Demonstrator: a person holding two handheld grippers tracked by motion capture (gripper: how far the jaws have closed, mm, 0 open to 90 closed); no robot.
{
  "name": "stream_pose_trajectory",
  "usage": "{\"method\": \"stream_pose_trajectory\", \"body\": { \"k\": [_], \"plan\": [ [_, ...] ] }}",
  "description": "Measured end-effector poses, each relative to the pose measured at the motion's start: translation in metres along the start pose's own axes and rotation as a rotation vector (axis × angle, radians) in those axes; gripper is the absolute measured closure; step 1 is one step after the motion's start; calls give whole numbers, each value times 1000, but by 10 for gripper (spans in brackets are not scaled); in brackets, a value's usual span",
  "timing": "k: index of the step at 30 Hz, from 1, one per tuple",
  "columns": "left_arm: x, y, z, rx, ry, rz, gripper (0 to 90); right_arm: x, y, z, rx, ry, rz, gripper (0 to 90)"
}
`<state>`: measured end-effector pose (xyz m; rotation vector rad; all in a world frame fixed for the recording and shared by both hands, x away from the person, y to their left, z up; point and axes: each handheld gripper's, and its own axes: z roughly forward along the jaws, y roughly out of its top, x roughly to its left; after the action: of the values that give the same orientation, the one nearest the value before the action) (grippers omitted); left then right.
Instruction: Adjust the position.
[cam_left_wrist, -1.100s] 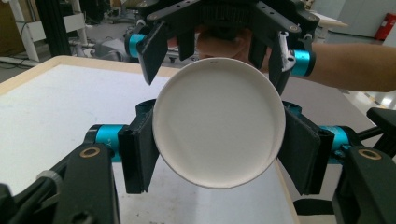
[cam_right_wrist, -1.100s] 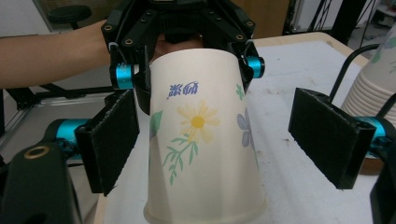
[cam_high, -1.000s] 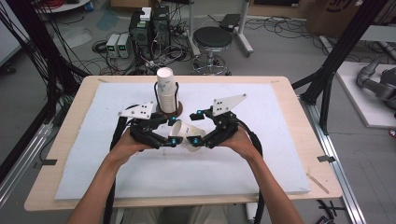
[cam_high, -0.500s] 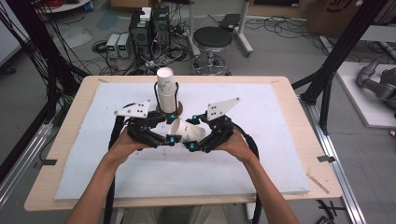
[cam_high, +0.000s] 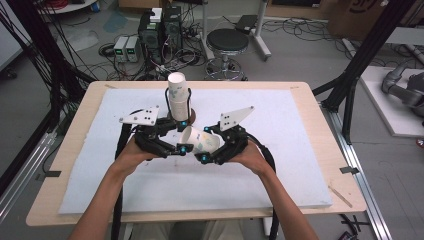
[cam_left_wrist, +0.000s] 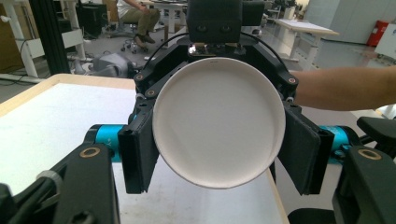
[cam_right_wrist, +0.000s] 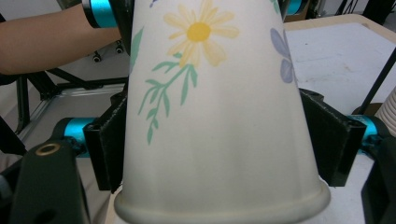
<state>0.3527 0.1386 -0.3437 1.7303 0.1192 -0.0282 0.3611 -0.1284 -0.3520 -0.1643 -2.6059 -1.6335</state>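
Note:
A flower-printed paper cup (cam_high: 200, 141) lies on its side in the air between my two grippers, just in front of an upright stack of cups (cam_high: 178, 95). My left gripper (cam_high: 184, 135) is shut on one end of it; that round white end (cam_left_wrist: 219, 121) faces the left gripper view, with a pad at each side. My right gripper (cam_high: 207, 144) takes the other end. Its jaws have just been closing, and in the right gripper view its pads (cam_right_wrist: 107, 140) lie against the cup's wall (cam_right_wrist: 210, 116).
The stack stands on a brown coaster (cam_high: 190, 116) at the back middle of a white mat (cam_high: 300, 150) covering the wooden table (cam_high: 327, 150). Beyond the far edge are a stool (cam_high: 227, 42) and boxes with cables on the floor.
The cup and both grippers have drifted slightly away from me, toward the stack. The right gripper's jaws have closed in on the cup.

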Motion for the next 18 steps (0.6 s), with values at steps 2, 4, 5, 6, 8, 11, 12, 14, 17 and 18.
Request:
{"method": "stream_pose_trajectory", "body": {
  "k": [2, 4, 5, 6, 8, 11, 12, 14, 17, 18],
  "plan": [
    [0, 0, 0, 1, -3, 5, 357, 0, 0, 1, -4, -1, -1, 205],
    [0, 0, 0, 0, -1, 5, 357, 1, 0, 1, 1, 10, 4, 255],
    [0, 0, 0, -2, 0, -3, 358, 0, 0, 0, -2, 8, -5, 266],
    [0, 0, 0, -1, 0, -1, 358, 1, 0, 0, -2, 6, -1, 269],
    [0, 0, -1, 3, -1, 1, 359, 0, 0, -2, -10, 9, -9, 275],
    [0, 0, -1, 2, -5, -1, 360, 1, 0, -3, -14, 13, -5, 276],
    [0, 0, 0, 2, -5, 0, 360, 1, 0, -3, -14, 14, -3, 277],
    [0, 0, -1, 1, -9, 0, 362, 1, 0, -3, -10, 14, -6, 299],
    [0, 0, -1, -1, -11, 3, 367, 1, 0, -5, -21, 17, -12, 332],
    [0, 0, -1, -1, -11, 4, 367, 1, 0, -5, -20, 20, -9, 336]
  ]
}}
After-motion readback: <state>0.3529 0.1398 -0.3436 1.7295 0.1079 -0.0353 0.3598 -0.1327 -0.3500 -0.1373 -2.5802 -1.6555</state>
